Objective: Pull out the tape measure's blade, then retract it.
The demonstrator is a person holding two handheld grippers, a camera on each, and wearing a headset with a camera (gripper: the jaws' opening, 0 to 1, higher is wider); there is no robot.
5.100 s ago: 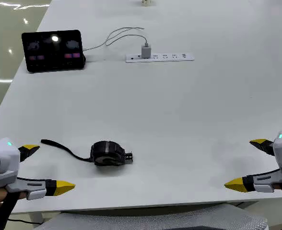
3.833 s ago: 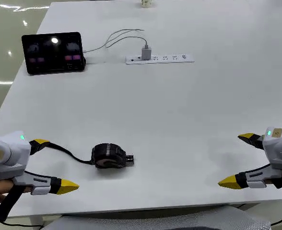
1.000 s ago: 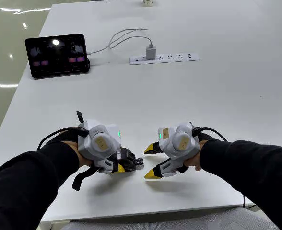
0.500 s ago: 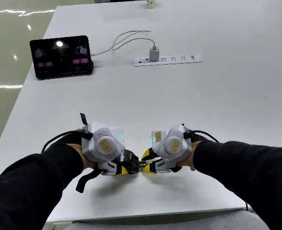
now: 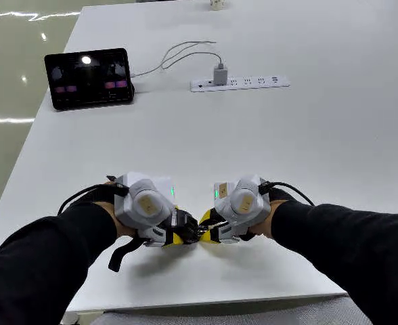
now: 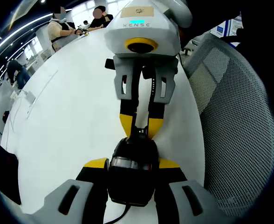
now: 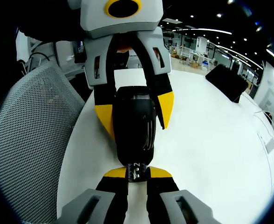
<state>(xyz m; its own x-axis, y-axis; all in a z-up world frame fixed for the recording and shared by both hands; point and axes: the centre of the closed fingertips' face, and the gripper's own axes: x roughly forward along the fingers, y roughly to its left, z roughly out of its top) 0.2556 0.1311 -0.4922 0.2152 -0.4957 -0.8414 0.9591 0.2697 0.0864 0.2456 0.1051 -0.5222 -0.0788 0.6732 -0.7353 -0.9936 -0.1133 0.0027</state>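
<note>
— Any change from a second back?
— Yes. The fingers of my right gripper (image 7: 136, 172) were spread and apart from the tape measure (image 7: 134, 123) then. Now they pinch its blade tip (image 6: 138, 132). The fingers of my left gripper (image 6: 133, 164) clamp the tape measure, same as before.
— Where, and what room?
— By the near edge of the table (image 5: 287, 135), left of middle. Open surface runs toward the right edge. Tablet (image 5: 89, 78) at the far left edge and power strip (image 5: 243, 82) at far middle, both well apart.

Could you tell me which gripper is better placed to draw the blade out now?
The right gripper. Its jaws are shut on the blade tip, which sticks out of the case, while the left gripper clamps the case and can hold it steady.
</note>
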